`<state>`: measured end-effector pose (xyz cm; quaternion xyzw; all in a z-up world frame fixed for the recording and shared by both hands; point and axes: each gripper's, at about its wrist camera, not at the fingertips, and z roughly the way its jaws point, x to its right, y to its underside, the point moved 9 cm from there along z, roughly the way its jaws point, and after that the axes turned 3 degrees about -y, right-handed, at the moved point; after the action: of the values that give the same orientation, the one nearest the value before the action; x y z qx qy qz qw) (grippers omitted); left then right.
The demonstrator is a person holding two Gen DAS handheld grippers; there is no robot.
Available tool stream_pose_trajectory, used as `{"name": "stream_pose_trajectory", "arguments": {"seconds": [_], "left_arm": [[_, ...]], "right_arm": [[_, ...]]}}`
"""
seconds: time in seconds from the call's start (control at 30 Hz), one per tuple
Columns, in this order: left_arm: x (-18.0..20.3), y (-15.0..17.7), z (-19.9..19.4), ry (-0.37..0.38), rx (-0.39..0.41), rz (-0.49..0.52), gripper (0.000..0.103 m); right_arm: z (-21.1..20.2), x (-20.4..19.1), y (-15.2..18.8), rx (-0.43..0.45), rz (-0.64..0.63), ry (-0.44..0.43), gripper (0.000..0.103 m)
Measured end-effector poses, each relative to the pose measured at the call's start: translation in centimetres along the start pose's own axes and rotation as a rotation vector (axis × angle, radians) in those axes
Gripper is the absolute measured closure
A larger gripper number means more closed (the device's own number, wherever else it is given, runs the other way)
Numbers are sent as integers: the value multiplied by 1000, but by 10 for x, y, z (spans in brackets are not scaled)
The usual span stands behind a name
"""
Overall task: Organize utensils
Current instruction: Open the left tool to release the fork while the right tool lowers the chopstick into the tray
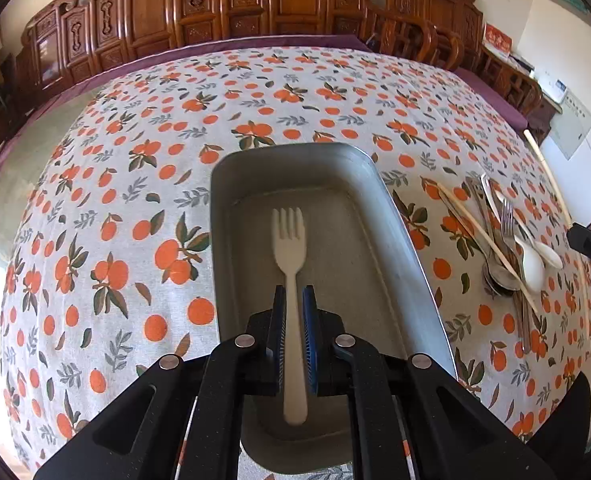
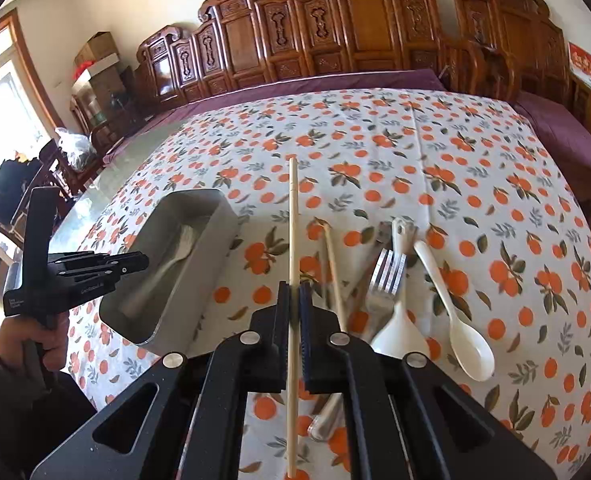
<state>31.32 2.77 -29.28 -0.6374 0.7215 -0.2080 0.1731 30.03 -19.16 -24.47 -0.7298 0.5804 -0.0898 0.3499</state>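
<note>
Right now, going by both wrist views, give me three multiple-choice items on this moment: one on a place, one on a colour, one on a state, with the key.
1. Where is the white plastic fork that the left gripper holds?
A. Over the metal tray
B. In the utensil pile on the cloth
C. Beyond the table edge

2. What colour are the fruits printed on the tablecloth?
A. Blue
B. Orange
C. Purple

3. What is the right gripper doing?
A. Standing open and empty
B. Shut on a metal spoon
C. Shut on a chopstick

Key: 1 A, the left wrist view shows the fork's tines over the tray floor. 2 B, orange fruits with leaves cover the cloth. 3 C, the pale stick runs between the closed pads in the right wrist view.
</note>
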Motion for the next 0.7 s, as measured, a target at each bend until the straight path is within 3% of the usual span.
{"name": "stream_pose_trajectory", "arguments": {"seconds": [0.33,0.7], "left_arm": [[-27,-13,-37,26,115,-50,96],[-76,-13,-42,8,128,-109,96]], "right_arm": [[28,-65,-15,-19,-40,-75,97],[94,-132,-24,-86,-61,-123,97]]}}
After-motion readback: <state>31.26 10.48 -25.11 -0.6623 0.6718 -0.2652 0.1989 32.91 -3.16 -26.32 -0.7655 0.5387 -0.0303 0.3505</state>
